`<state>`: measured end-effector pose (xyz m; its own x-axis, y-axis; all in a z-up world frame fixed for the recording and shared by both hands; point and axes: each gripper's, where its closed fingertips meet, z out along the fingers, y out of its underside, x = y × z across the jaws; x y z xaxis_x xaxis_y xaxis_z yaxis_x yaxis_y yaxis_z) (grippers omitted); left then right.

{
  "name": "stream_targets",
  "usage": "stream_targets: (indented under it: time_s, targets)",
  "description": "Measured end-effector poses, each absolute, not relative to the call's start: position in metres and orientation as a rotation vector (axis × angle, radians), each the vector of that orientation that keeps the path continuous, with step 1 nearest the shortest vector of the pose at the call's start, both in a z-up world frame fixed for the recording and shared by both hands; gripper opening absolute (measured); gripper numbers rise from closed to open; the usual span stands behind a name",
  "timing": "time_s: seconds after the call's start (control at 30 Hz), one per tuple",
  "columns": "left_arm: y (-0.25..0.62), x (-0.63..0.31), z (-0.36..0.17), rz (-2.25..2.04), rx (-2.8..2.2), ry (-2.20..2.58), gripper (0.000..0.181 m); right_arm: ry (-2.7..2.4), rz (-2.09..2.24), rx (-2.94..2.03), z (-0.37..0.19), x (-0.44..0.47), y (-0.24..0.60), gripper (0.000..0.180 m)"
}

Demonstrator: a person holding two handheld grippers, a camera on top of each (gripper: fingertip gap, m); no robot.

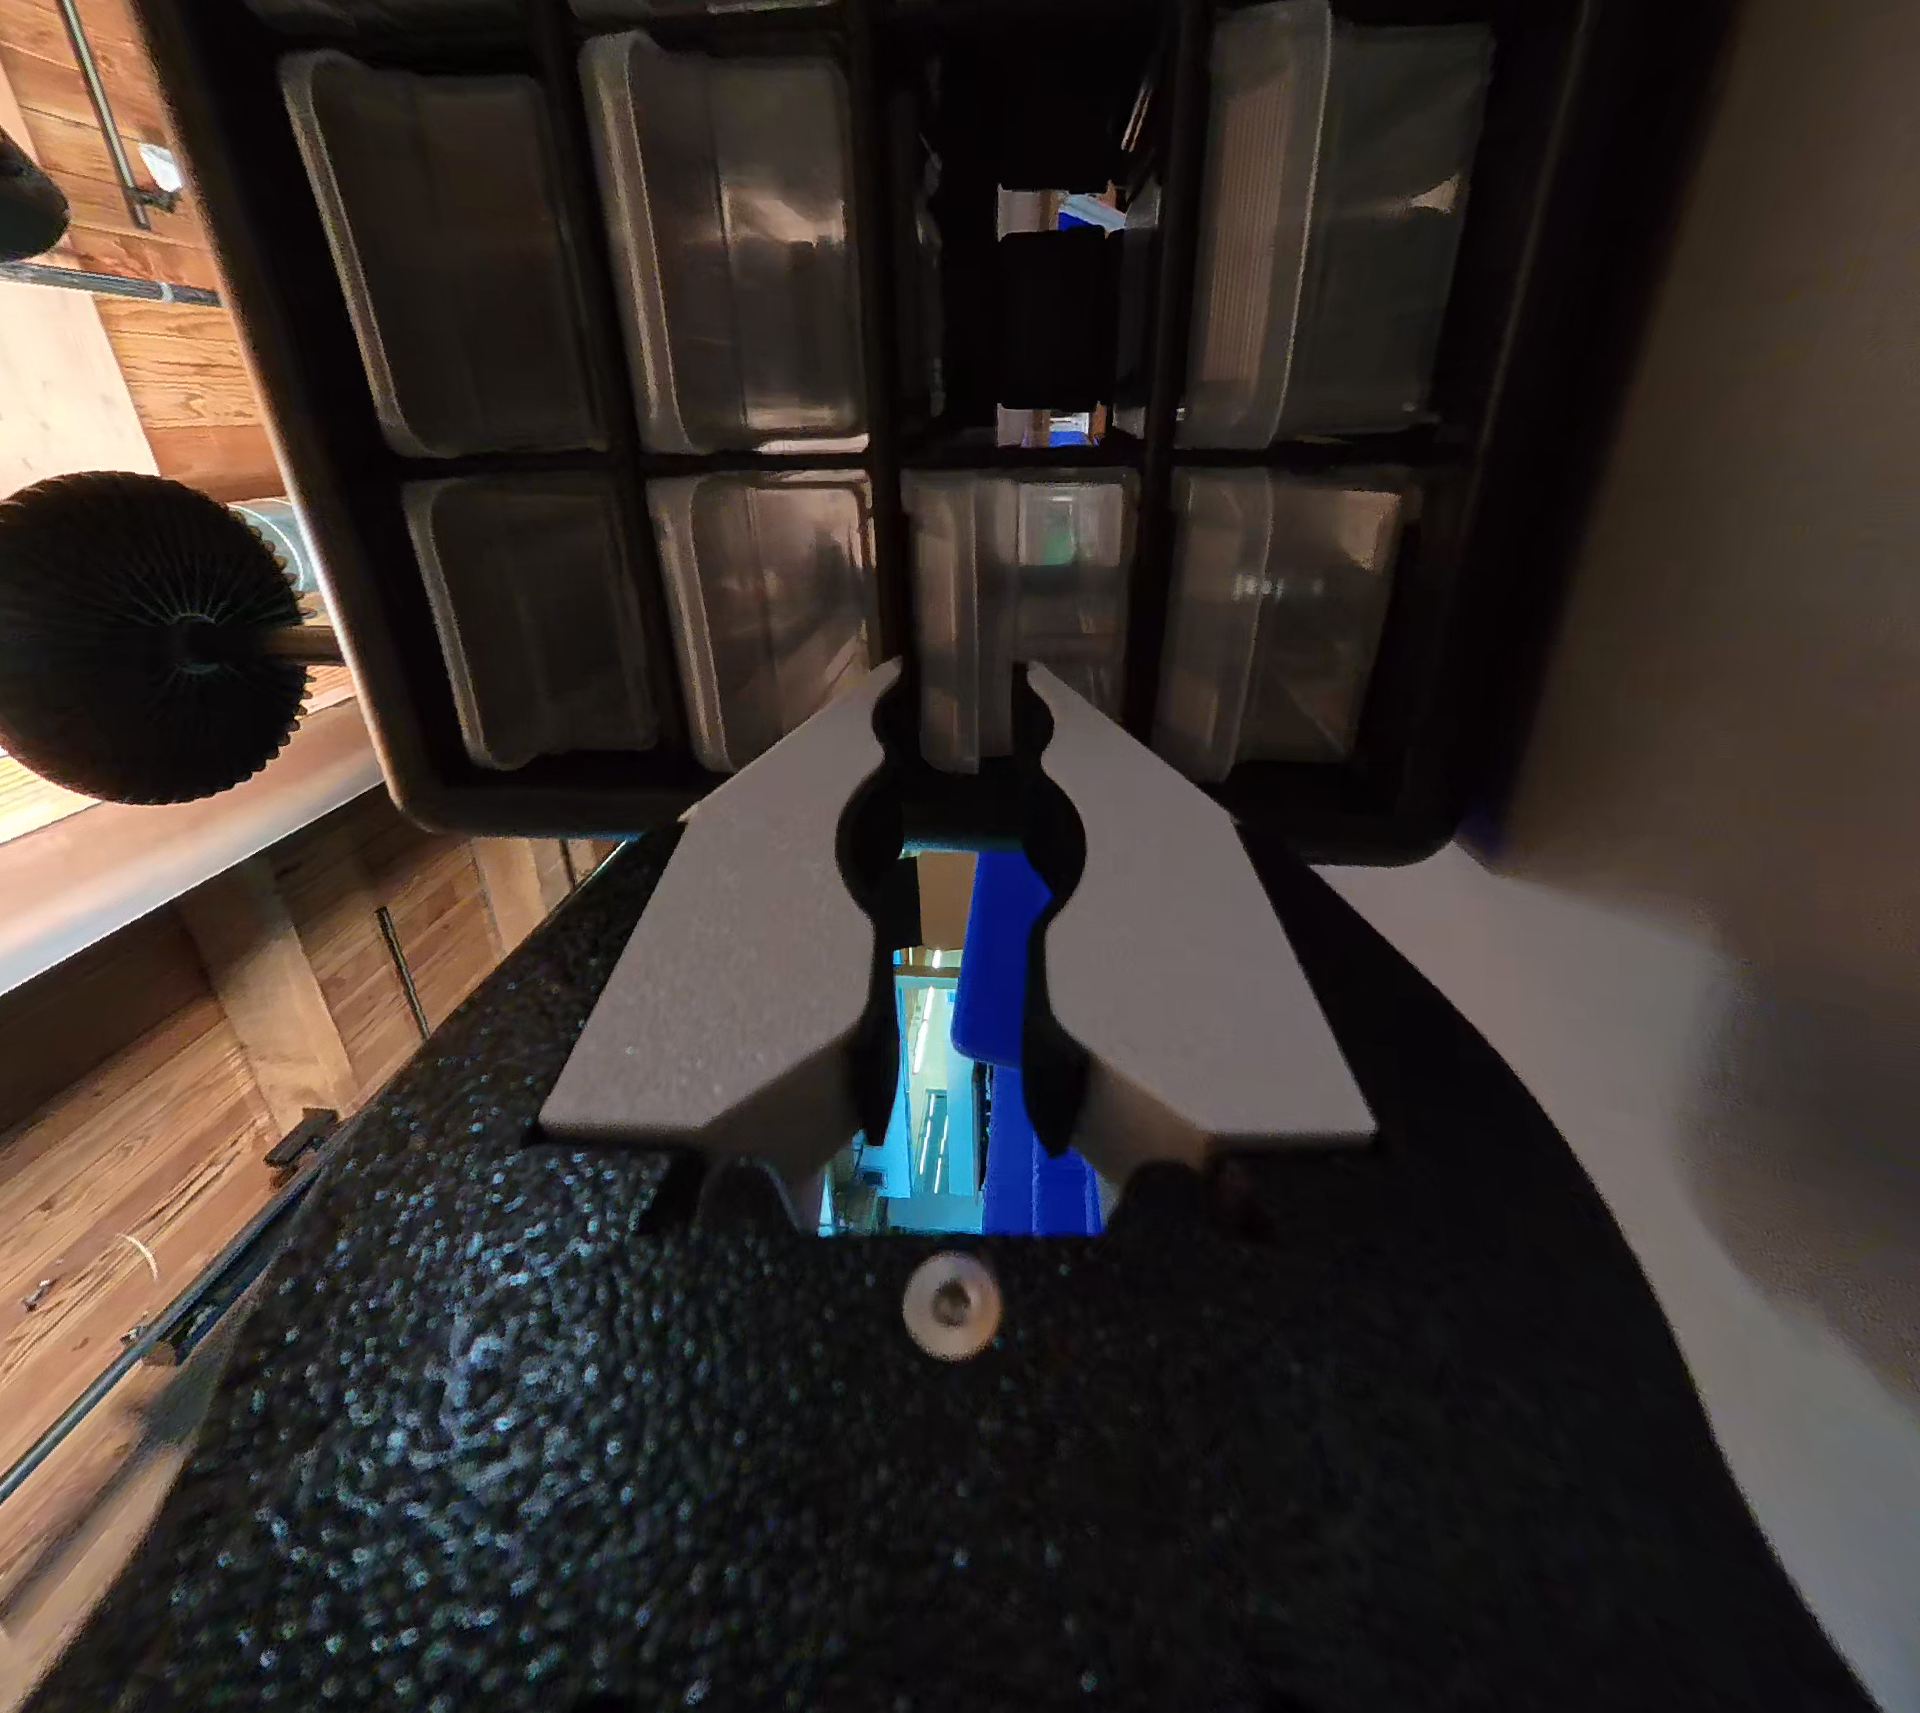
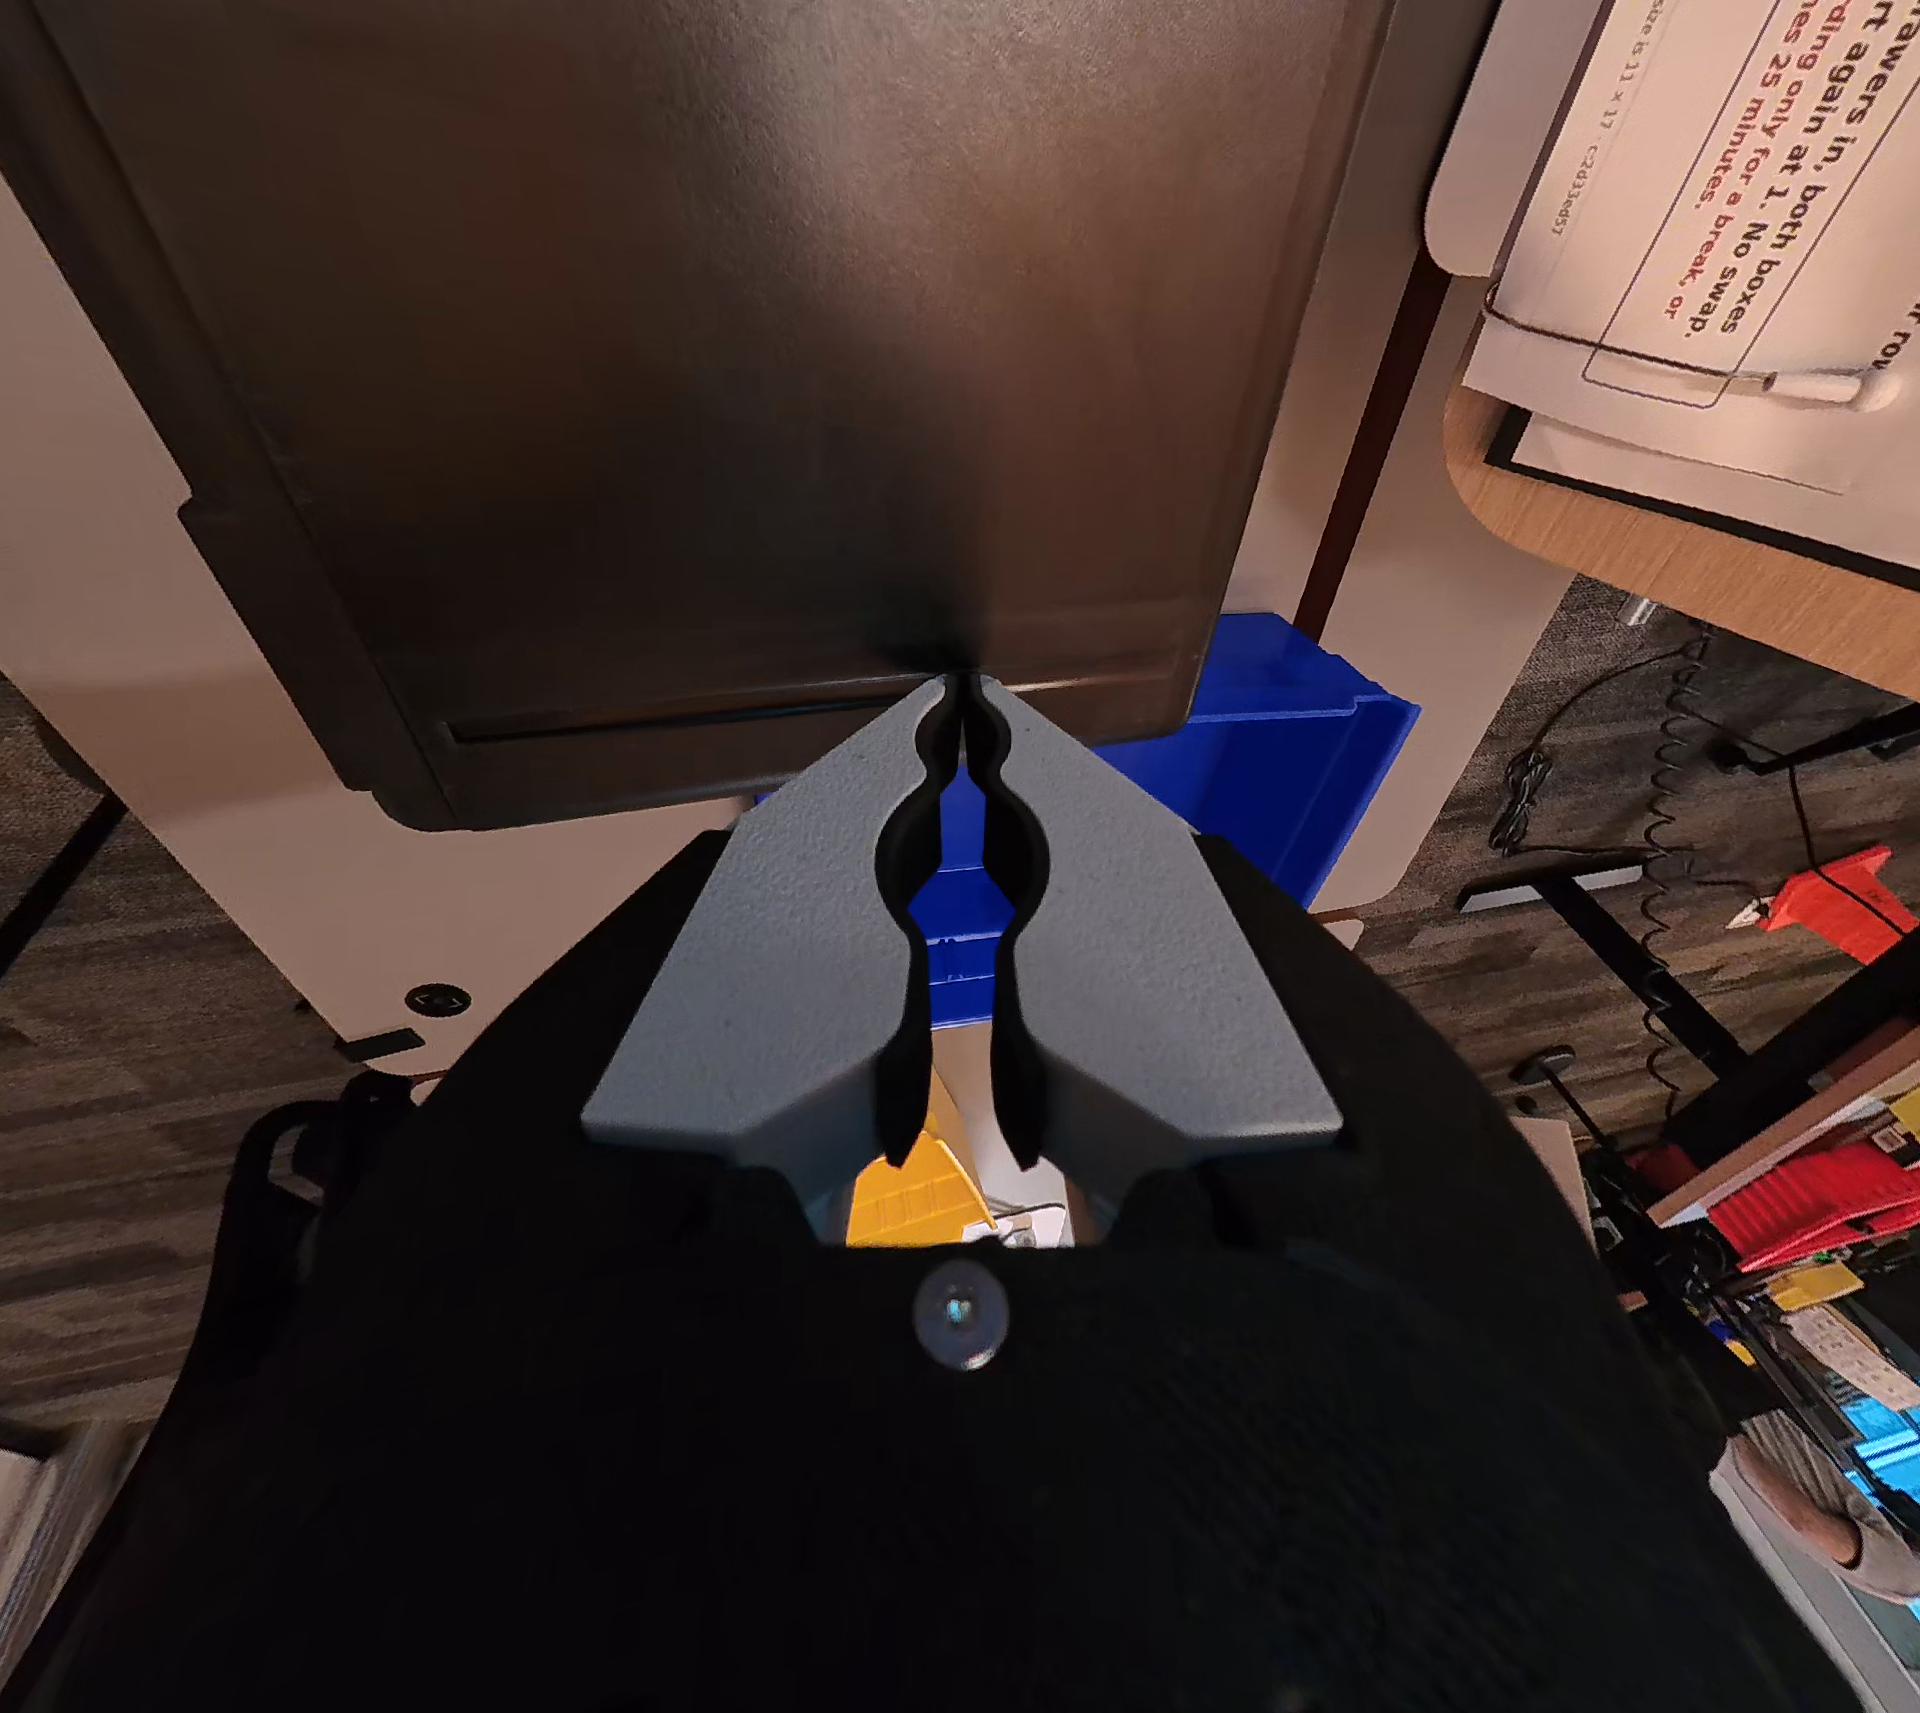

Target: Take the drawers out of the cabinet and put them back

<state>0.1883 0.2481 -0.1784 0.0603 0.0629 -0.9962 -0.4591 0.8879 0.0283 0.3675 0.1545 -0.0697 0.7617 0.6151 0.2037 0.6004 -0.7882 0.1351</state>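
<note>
In the left wrist view a black cabinet (image 1: 1039, 816) holds rows of clear plastic drawers. Two slots in the third column (image 1: 1049, 313) are empty and I see through them. My left gripper (image 1: 964, 689) is shut on the front handle of the clear drawer (image 1: 1013, 583) in the nearest row, third column, which sits in its slot. In the right wrist view my right gripper (image 2: 961, 689) is shut, its tips touching the smooth dark outer panel of the cabinet (image 2: 727, 261) near its lower edge.
A blue bin (image 2: 1278, 780) stands behind the cabinet's corner on the white table (image 2: 312, 915). A printed sheet (image 2: 1714, 105) lies at upper right. Cables and red parts (image 2: 1829, 905) lie on the floor at right. A black pleated round object (image 1: 145, 635) hangs at left before wooden boards.
</note>
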Motion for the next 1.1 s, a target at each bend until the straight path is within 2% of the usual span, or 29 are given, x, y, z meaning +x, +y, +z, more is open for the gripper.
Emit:
stream_targets:
  time_s: [0.4,0.53,0.7,0.83,0.93,1.0,1.1]
  targets:
    - [0.248,0.187,-0.178,0.354,-0.368,1.446,0.017,1.0,0.377,2.866,-0.07,0.368,0.154,0.0]
    - [0.244,0.184,-0.176,0.332,-0.374,1.434,0.026,0.999,0.38,2.858,-0.069,0.368,0.154,0.0]
    - [0.233,0.162,-0.165,0.146,-0.436,1.417,0.027,1.009,0.387,2.859,-0.069,0.368,0.154,0.0]
    - [0.262,0.127,-0.117,-0.177,-0.691,1.27,0.025,1.009,0.371,2.878,-0.07,0.368,0.154,0.0]
    - [0.315,0.108,-0.083,-0.386,-0.981,1.165,0.022,1.009,0.372,2.877,-0.07,0.367,0.154,0.0]
    - [0.356,0.108,-0.086,-0.458,-1.237,1.195,0.024,1.008,0.379,2.873,-0.07,0.367,0.154,0.0]
    - [0.392,0.12,-0.122,-0.564,-1.608,1.406,0.036,1.009,0.387,2.87,-0.07,0.367,0.154,0.0]
